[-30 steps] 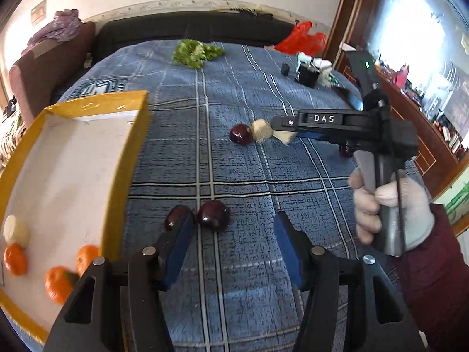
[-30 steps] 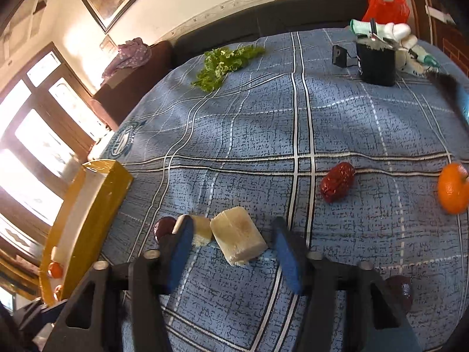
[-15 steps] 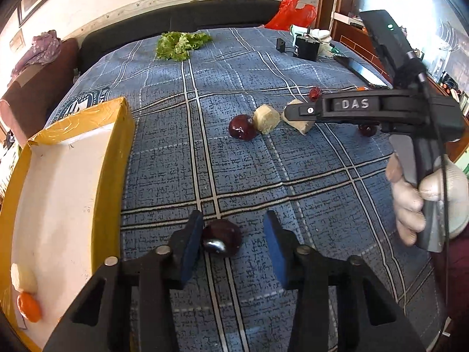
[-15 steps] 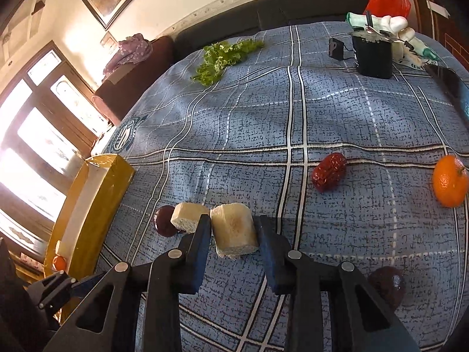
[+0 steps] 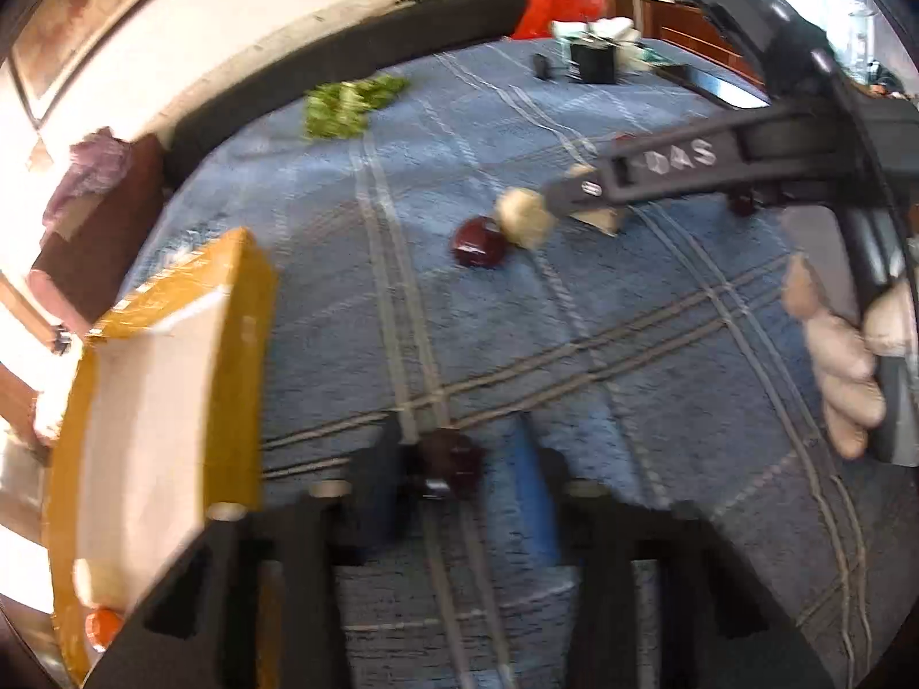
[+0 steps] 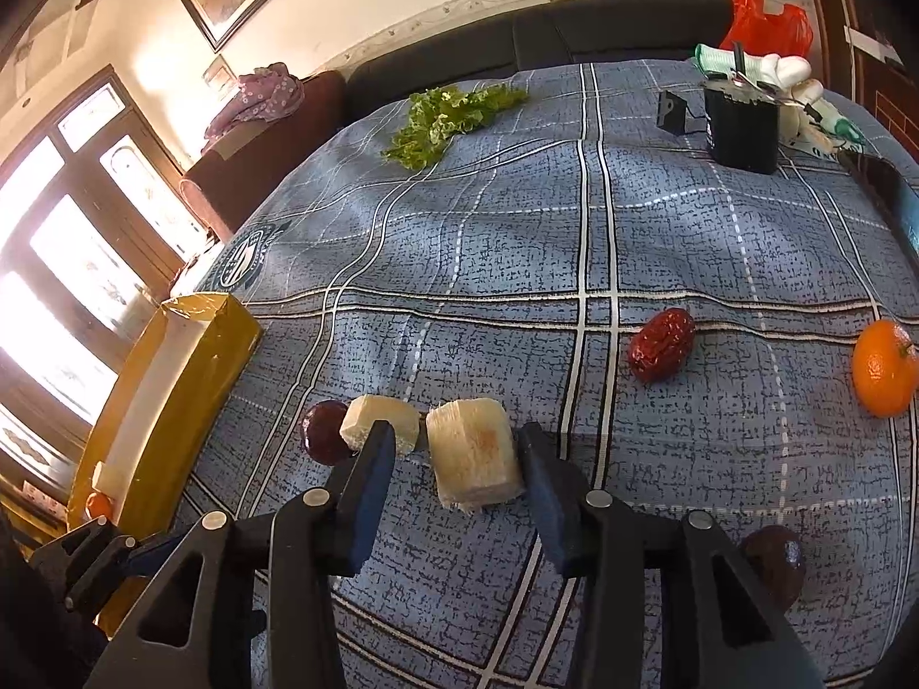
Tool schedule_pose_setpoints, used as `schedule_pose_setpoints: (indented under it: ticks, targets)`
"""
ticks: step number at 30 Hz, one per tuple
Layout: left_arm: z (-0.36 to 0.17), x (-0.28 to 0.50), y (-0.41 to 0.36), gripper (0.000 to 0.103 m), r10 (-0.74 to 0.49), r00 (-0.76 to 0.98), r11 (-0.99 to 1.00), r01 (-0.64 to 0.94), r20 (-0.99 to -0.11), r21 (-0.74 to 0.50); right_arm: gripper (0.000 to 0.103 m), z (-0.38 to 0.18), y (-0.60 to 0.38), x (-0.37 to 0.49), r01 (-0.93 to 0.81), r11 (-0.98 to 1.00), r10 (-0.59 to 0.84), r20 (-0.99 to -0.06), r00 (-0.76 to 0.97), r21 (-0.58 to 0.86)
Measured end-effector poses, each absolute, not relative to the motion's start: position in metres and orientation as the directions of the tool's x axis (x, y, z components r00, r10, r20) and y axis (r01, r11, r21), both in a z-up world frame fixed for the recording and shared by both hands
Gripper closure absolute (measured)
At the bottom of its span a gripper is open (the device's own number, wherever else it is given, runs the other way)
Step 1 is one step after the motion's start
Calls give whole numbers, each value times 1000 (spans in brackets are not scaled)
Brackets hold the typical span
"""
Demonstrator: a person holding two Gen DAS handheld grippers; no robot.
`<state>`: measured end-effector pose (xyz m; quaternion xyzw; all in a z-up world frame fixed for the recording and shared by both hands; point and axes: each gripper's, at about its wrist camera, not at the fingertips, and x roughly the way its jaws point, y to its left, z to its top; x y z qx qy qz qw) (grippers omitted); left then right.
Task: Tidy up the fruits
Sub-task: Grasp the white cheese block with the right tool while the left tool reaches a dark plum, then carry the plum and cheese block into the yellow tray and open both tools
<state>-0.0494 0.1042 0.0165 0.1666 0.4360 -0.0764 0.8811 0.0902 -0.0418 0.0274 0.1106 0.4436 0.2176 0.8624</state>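
My left gripper (image 5: 459,476) is half open around a dark red fruit (image 5: 451,462) that rests against its left finger; the view is blurred. The yellow box (image 5: 253,356) with a white floor lies to its left, with an orange (image 5: 100,626) in its near corner. My right gripper (image 6: 456,462) is open around a pale cut chunk (image 6: 474,456) on the blue cloth, with a gap on both sides. A second pale chunk (image 6: 379,422) and a dark red fruit (image 6: 321,430) lie just left of it.
A red date (image 6: 660,344), an orange (image 6: 884,367) and a dark fruit (image 6: 772,554) lie to the right on the cloth. Lettuce (image 6: 448,115), a black container (image 6: 741,126) and a red bag (image 6: 767,14) are at the far side. A sofa edge runs behind.
My left gripper closed in around the dark red fruit and swung, blurring the view. My right gripper narrowed around the pale chunk, then opened wider; the chunk stays on the cloth.
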Motion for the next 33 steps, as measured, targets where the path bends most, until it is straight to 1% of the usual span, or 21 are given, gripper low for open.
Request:
schedule_pose_setpoints:
  ticks: [1,2,4,7,14,16,19,23,25,33]
  targets:
    - [19,-48,109,77,-23,595,943,281,-803,181,58,27,-42,91,-275,882,471,-719,511,383]
    - [22,-49,116,77,-62,589,953,274,-805,127,69,28,-43,91,-266,888,459,-725,514,374]
    - [28,-51,124,77,-55,607,964,239,-792,117,69,27,-46,93,-259,883,469,-724,507,391]
    - [43,-59,138,77,-85,634,979,197,-769,54,69,34,-51,91,-245,886,461,-707,536,393]
    - [79,-83,174,77,-95,696,994,103,-712,-32,69,48,-57,82,-239,884,461,-665,587,401]
    - [87,-90,192,77,-81,711,997,57,-698,-58,69,50,-56,81,-245,882,466,-661,588,404]
    - [96,-105,225,77,-13,730,997,-41,-684,-63,69,56,-51,74,-270,875,479,-644,596,402]
    - [97,-123,271,77,43,731,981,-160,-681,-110,69,72,-31,58,-338,866,500,-619,606,369]
    - [94,-131,285,77,69,727,973,-200,-683,-115,69,78,-20,49,-364,863,505,-618,603,351]
    - [70,-148,325,77,126,703,940,-309,-700,-141,68,96,75,-3,-548,771,607,-634,479,324]
